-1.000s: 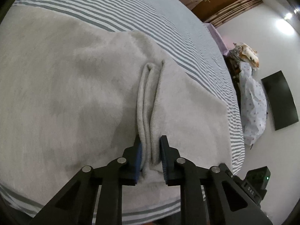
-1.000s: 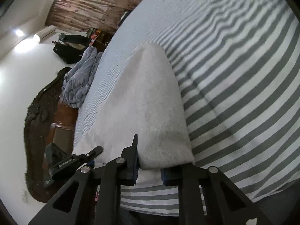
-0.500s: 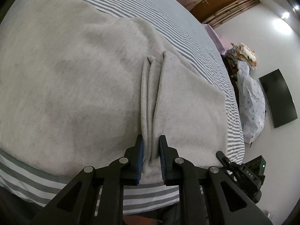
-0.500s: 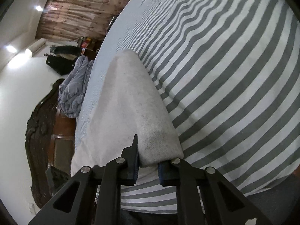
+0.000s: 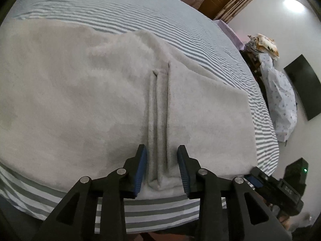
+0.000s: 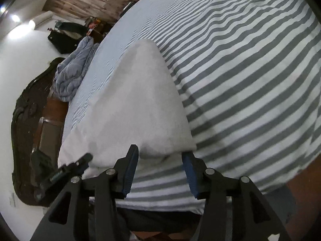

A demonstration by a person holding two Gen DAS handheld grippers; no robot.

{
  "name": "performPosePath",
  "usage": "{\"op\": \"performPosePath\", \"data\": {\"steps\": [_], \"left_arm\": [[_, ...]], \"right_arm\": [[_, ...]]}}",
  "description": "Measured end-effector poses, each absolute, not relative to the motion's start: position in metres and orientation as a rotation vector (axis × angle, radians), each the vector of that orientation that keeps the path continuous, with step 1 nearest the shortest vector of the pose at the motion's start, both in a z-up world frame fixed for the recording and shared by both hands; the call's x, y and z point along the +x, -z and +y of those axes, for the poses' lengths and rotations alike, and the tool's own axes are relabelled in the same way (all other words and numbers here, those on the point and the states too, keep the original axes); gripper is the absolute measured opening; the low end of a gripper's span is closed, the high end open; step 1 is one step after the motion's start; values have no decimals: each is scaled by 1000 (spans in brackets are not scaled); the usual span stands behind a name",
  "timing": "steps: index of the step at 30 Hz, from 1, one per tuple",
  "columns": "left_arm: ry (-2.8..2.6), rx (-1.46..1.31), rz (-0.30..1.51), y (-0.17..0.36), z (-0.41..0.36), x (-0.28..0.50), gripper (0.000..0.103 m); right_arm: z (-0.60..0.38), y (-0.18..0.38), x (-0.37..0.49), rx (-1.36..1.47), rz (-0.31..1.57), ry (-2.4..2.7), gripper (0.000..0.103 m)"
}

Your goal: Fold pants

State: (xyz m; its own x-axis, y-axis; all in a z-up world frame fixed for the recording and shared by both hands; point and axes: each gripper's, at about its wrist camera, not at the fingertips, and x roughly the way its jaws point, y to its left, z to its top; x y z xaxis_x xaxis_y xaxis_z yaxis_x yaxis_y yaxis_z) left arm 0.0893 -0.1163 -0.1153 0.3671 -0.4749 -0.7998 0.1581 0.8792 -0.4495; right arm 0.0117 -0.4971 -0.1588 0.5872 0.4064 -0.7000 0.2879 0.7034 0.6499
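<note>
Light grey fleece pants lie spread on a grey-and-white striped bed, near its front edge. A raised pleat of the fabric runs away from my left gripper, whose jaws stand open on either side of it. In the right wrist view the pants show as a folded end with its corner at my right gripper, which is open, the fabric edge lying between its fingers. The other gripper shows at the side of each view.
The bed's front edge lies just under both grippers. A dark wooden headboard and a bundled blue blanket are at the left of the right wrist view. A wall TV and covered furniture stand right of the bed.
Both grippers have opened and let go of the pants. The fabric has dropped onto the bed and both grippers have drawn back a little toward the front edge.
</note>
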Motion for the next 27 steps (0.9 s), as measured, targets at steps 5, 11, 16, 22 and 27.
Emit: {"op": "performPosePath", "data": {"steps": [5,11,16,22,27], "left_arm": [[378,-239,967,89,-117,76,34],[496,-119,840,72,-145,64,46],[514,-67,910,95,-157,69,46],[450,-15,991,120,-156,79,46],[460,-7,982,124,-158,77,46]], "right_arm": [[-497,136,1,701,950,-22,39],[-493,98,28,526,876,-9,22],[-491,93,78,441,884,-38,17],[-488,101,143,395,911,-15,14],[-485,127,175,333,993,23,8]]}}
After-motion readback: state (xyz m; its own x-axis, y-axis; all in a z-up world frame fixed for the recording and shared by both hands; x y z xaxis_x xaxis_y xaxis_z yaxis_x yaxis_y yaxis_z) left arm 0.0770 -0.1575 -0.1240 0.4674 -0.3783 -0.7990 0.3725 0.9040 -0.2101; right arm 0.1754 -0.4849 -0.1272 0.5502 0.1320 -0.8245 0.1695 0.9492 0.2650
